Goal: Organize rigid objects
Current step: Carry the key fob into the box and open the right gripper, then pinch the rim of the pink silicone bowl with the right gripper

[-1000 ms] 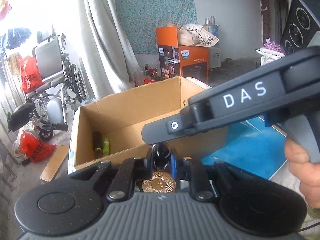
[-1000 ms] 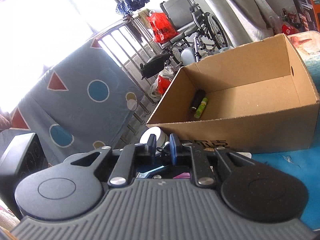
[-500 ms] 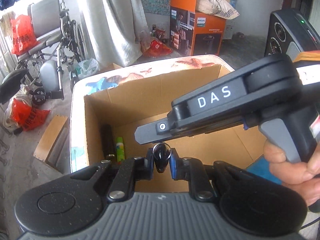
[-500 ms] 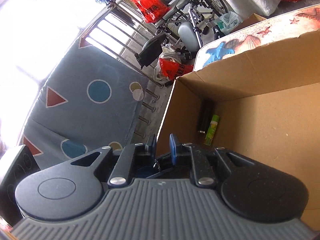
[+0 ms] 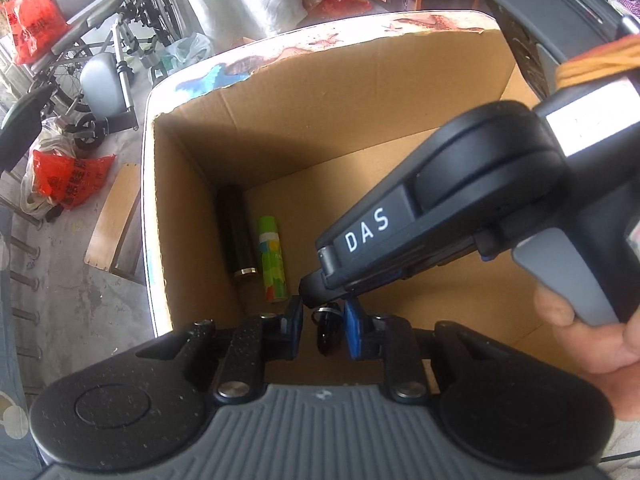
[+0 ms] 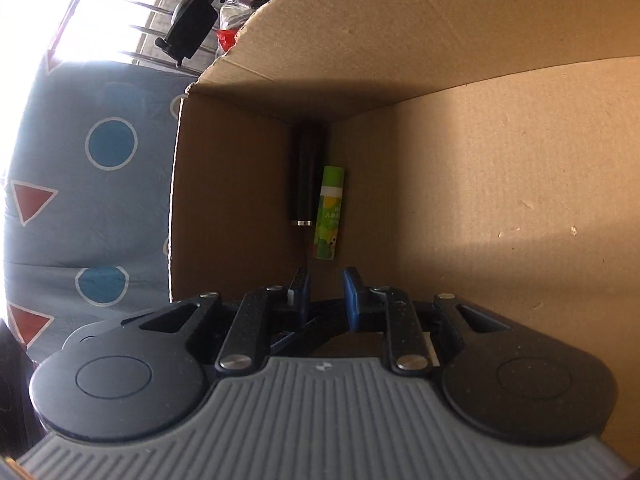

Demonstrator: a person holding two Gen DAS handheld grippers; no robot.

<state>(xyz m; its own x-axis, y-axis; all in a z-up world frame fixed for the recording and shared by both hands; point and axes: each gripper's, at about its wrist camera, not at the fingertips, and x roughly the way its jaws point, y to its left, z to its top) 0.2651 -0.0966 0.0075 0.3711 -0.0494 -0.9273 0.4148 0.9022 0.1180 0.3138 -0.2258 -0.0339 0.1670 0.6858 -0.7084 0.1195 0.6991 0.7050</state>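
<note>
a large open brown cardboard box [image 5: 360, 92] holds a black cylinder [image 5: 237, 236] beside a green tube [image 5: 273, 264]. the left gripper [image 5: 322, 330] is opening, a small black glossy object [image 5: 329, 334] between its jaws. the right gripper [image 6: 325, 292] is opening too, nothing between its jaws.

Right tool [image 6: 325, 294] opening, empty, over cardboard box [image 6: 480, 160] holding black cylinder [image 6: 306, 176] beside green tube [image 6: 330, 212]

You now have both hand-held grippers over the cardboard box [image 5: 360, 92], tipped down into it. The left hand-held gripper [image 5: 322, 330] is opening around its small black object [image 5: 329, 334]; the right hand-held gripper [image 6: 325, 292] is opening, empty.
</note>
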